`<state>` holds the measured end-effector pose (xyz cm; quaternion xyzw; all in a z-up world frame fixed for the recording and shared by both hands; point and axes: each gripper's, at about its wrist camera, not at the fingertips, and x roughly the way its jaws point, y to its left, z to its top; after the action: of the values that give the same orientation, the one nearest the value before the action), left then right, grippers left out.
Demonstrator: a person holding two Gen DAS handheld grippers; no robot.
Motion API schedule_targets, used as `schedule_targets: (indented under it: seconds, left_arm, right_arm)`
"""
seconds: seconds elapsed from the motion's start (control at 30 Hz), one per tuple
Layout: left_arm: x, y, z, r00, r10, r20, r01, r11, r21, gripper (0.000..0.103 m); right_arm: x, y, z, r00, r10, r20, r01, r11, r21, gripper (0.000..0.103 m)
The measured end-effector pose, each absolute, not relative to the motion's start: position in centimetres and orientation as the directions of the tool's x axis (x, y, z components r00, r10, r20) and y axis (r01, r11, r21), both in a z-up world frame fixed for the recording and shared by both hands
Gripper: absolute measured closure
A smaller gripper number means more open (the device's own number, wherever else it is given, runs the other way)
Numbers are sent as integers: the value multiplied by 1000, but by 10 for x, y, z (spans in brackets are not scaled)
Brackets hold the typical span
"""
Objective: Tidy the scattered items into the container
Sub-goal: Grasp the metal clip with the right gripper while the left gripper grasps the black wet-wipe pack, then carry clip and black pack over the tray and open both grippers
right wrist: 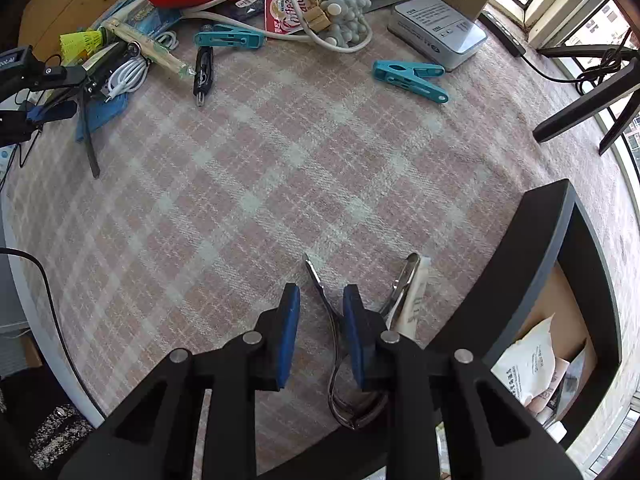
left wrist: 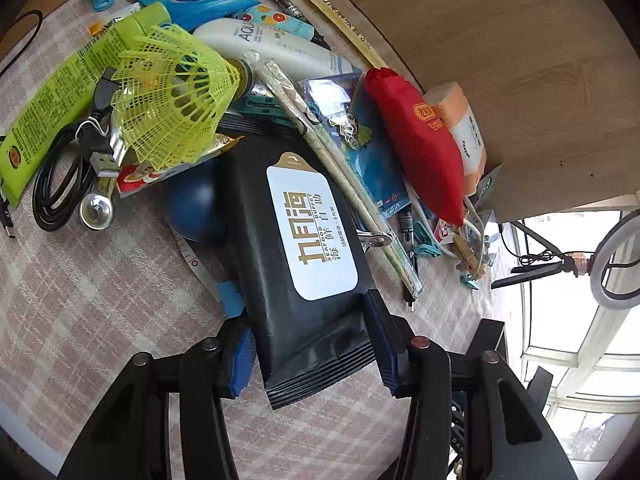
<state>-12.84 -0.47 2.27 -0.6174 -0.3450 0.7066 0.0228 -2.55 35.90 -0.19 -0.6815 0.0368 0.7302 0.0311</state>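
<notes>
The black wet-wipe pack (left wrist: 308, 248) is clasped between the left gripper (left wrist: 316, 344) pads; past its fingertips, a yellow shuttlecock (left wrist: 176, 96) and chopsticks (left wrist: 320, 136) crowd it. A metal clip (right wrist: 340, 344) is straddled by the unclenched right gripper (right wrist: 320, 320); the black container (right wrist: 560, 280) stands beside its right finger.

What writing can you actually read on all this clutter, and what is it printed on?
"SEAFOOD BUFFET": black wipes pack
"AQUA": white tube
"Coffee": red-and-white sachet
Green packet, grey box, white papers in the container: print too small to read.
</notes>
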Motion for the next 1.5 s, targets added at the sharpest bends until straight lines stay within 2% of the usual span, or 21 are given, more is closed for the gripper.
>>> schedule_targets:
  seconds: [0.03, 0.27, 0.37, 0.7, 1.0, 1.23, 1.5]
  left_arm:
    - [-129, -3, 25, -243, 451, -859, 386, -768, -512, 60]
    - [-128, -7, 40, -302, 430, -851, 354, -778, -519, 82]
    - [-121, -13, 51, -330, 404, -853, 335, -795, -506, 91]
    - [-78, -31, 83, -383, 363, -849, 254, -842, -475, 94]
    - [-45, -28, 108, -420, 352, -836, 208, -859, -467, 96]
    - [-31, 0, 141, -443, 394, -806, 98, -872, -480, 102]
    - [-31, 61, 154, -423, 430, -798, -50, -890, -453, 103]
  right_arm:
    - [-25, 361, -4, -63, -4, -998, -101, -995, 11, 87]
    - [-22, 372, -5, -75, -35, -997, -161, -986, 46, 99]
    - [-18, 377, 2, -107, -65, -992, -204, -975, 86, 99]
    - [3, 385, 42, -263, -124, -957, -313, -927, 206, 99]
    - [16, 359, 77, -351, -116, -929, -362, -898, 249, 99]
    - [37, 361, 108, -424, -75, -903, -390, -884, 257, 100]
    - [81, 387, 139, -468, 16, -883, -463, -856, 230, 100]
